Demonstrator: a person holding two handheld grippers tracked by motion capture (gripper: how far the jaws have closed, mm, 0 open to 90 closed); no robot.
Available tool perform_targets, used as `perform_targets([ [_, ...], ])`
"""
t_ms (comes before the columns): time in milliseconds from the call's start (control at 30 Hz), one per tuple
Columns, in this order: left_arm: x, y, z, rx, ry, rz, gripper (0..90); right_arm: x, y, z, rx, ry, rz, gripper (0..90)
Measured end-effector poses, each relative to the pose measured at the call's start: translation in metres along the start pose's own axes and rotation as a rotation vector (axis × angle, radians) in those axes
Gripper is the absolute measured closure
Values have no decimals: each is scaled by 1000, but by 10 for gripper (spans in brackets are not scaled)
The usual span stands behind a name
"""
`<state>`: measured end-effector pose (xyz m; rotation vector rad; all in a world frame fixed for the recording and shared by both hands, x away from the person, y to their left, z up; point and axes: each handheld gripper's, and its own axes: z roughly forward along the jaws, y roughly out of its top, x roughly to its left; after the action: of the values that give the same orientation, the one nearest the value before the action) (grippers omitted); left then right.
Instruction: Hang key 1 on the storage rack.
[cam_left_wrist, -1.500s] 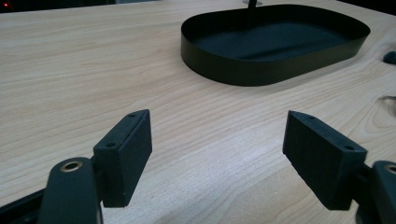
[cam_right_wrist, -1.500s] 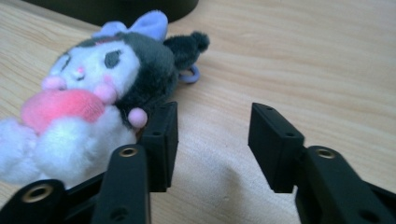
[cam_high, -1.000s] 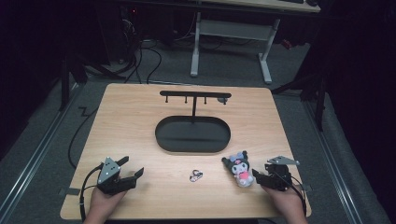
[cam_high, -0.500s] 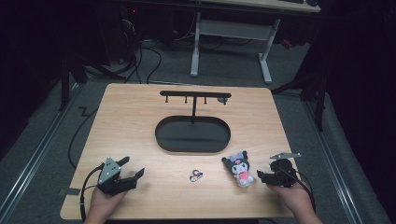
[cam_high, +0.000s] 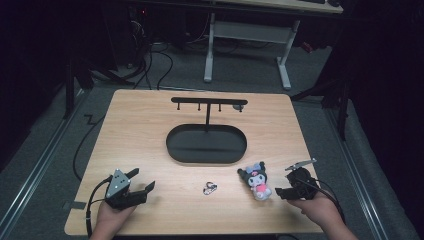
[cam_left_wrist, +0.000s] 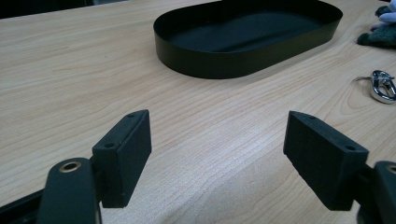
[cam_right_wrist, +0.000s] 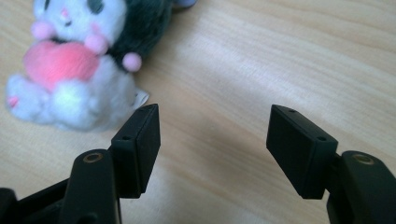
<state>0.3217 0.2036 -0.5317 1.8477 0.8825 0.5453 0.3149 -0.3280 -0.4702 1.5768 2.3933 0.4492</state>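
Observation:
A small plush toy with dark ears, a white face and a pink heart lies on the wooden table near the front right. In the right gripper view the plush toy is at the upper left, just beyond the left jaw and not between the jaws. My right gripper is open over bare wood. A metal key clip lies at the front middle. My left gripper is open at the front left. Its jaws have just been opening, with nothing between them.
A black oval tray sits in the table's middle. From its far side rises a black T-shaped stand with hooks. Beyond the table are a white desk frame and cables on the floor.
My right gripper has lifted slightly and drawn a little to the right, away from the plush toy. The left gripper, the plush toy and the clip have stayed put.

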Motion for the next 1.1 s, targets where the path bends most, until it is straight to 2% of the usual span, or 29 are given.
perform_targets([
  [100,0,0,0,-1,1,0,240,3,1,-1,31,0,-12,349],
  [167,0,0,0,-2,-1,1,239,8,1,-3,66,18,-38,341],
  [200,0,0,0,-2,-1,1,239,8,1,-3,66,18,-38,341],
  [233,0,0,0,0,-3,1,240,13,1,-3,84,29,-61,332],
  [467,0,0,0,-2,-5,2,239,29,3,-2,142,41,-98,298],
  [800,0,0,0,-2,-9,3,239,50,12,6,162,71,-95,203],
  [967,0,0,0,-1,-12,6,238,61,20,11,169,72,-99,192],
  [1100,0,0,0,-3,-13,6,238,64,24,16,175,70,-107,182],
])
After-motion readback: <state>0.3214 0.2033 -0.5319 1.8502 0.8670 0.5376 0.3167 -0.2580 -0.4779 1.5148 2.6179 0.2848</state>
